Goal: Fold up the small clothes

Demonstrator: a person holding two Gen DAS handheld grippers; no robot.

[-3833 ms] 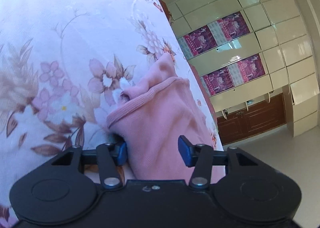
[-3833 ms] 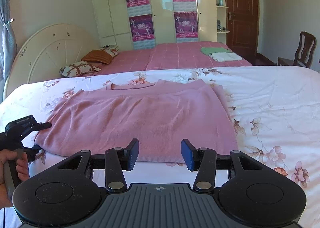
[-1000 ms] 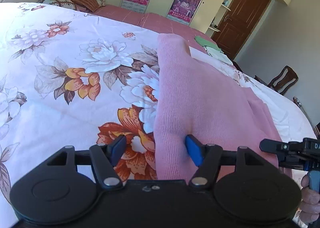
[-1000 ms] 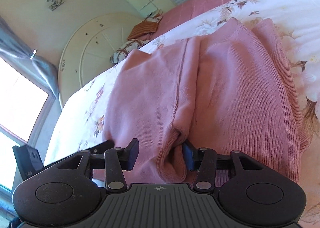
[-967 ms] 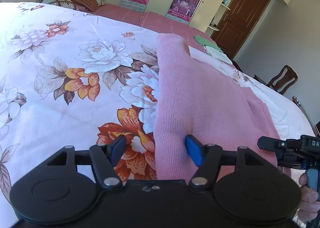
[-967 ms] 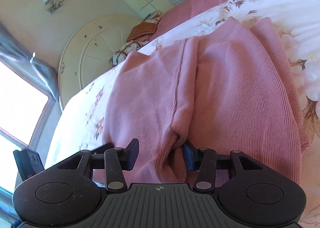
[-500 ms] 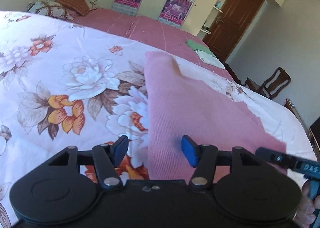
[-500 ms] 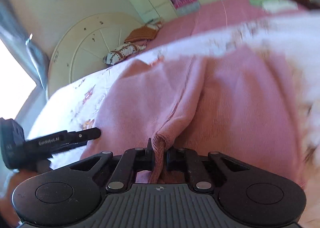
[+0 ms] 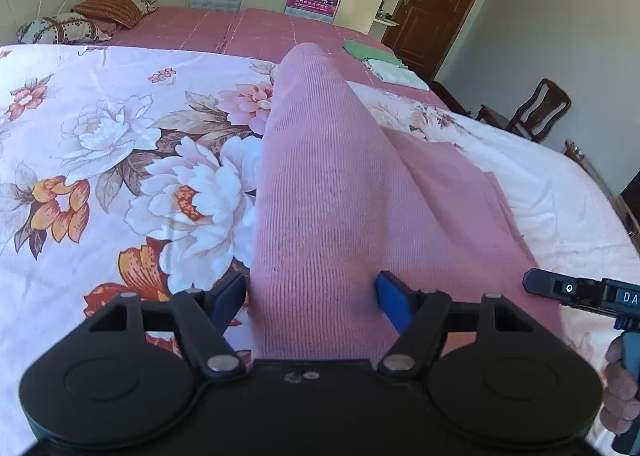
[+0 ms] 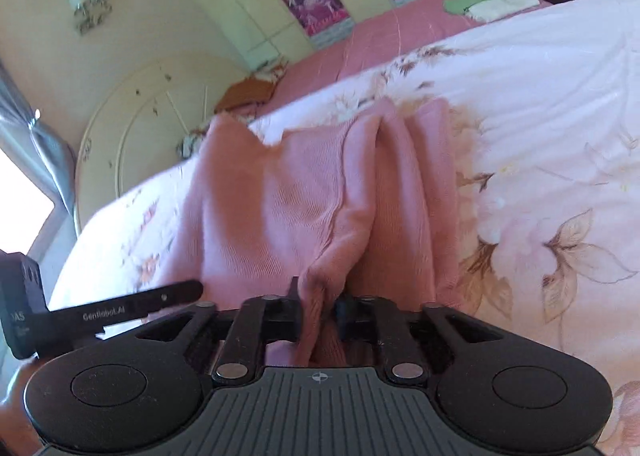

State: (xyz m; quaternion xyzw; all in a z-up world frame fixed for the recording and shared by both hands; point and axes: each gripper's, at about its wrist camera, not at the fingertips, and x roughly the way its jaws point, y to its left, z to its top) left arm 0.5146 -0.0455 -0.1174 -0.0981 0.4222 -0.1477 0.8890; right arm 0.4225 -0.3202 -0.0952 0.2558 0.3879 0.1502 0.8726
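My right tool (image 10: 318, 306) is clamped on a bunched edge of the pink sweater (image 10: 304, 207); the pinched cloth hides its pads, and motion blur softens that whole view. My left tool (image 9: 312, 292) stands wide apart, a raised ridge of the sweater (image 9: 332, 195) running between the fingers toward 12 o'clock; whether they touch the knit I cannot tell. The sweater lies on the floral bedspread (image 9: 100, 175). At 4 o'clock in the left view, the right tool (image 9: 584, 294) is cut off by the frame edge.
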